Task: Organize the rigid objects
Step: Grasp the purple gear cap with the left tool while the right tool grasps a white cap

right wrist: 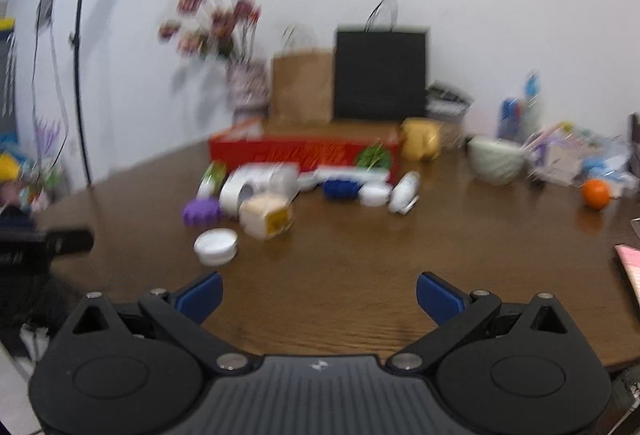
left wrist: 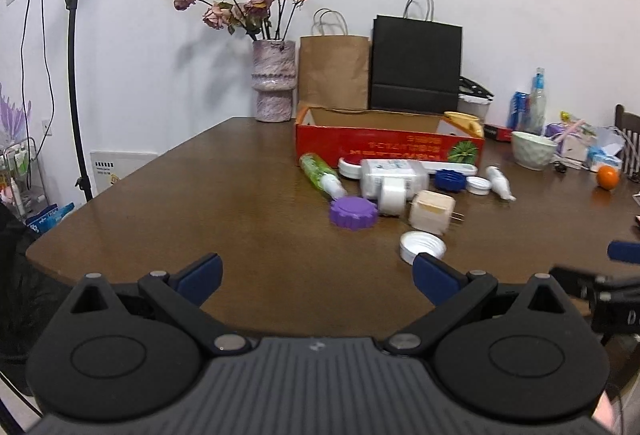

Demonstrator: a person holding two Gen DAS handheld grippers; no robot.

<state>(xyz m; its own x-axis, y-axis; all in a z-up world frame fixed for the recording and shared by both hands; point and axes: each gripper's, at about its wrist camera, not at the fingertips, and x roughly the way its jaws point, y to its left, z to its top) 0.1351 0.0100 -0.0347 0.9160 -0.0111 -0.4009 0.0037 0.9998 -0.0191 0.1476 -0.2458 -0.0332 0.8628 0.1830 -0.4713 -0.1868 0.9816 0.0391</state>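
Left gripper (left wrist: 318,277): jaws spread wide, empty, above the near edge of the brown table (left wrist: 224,203). Right gripper (right wrist: 319,295): likewise wide, empty; view blurred. Beyond, mid-table: white cap (left wrist: 423,246) nearest; cream plug adapter (left wrist: 432,211) on its side; purple ridged lid (left wrist: 353,212); white charger (left wrist: 390,179); green tube (left wrist: 320,173); blue lid (left wrist: 450,179). Behind the cluster: open red box (left wrist: 384,149).
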